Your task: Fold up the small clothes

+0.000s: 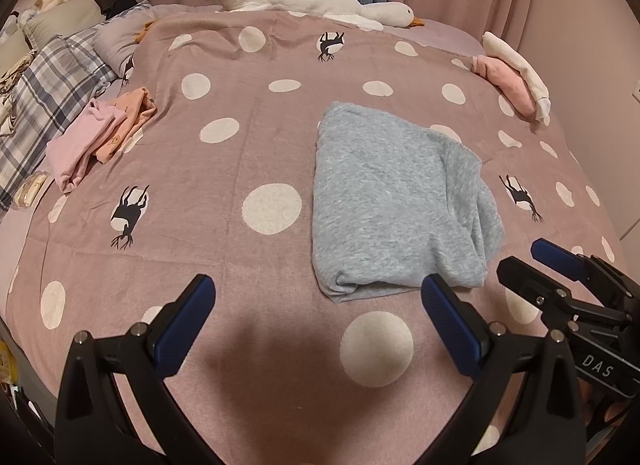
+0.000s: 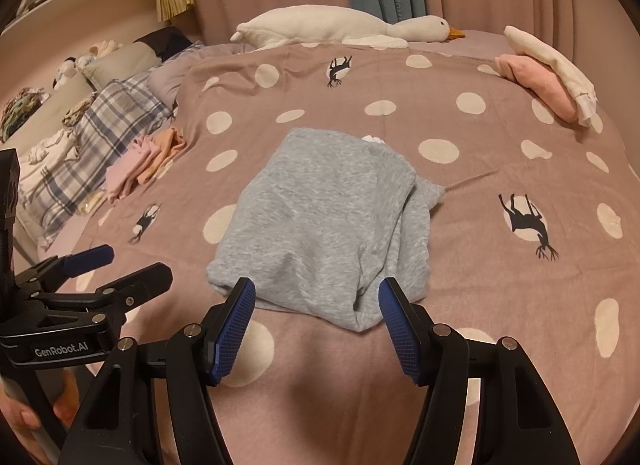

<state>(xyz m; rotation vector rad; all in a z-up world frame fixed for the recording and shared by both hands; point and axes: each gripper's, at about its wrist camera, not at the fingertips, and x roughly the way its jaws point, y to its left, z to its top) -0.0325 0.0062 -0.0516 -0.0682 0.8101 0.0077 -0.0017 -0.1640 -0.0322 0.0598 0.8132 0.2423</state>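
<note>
On bedspread (image 2: pixel 480 137), folded grey garment (image 2: pixel 328 217) just beyond right claw (image 2: pixel 316 305), parted, empty.

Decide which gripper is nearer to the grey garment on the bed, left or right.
Right. The right gripper hangs open at the near edge of the grey garment, its fingers framing that edge. The left gripper hangs open off to the garment's left, over bare bedspread.
</note>
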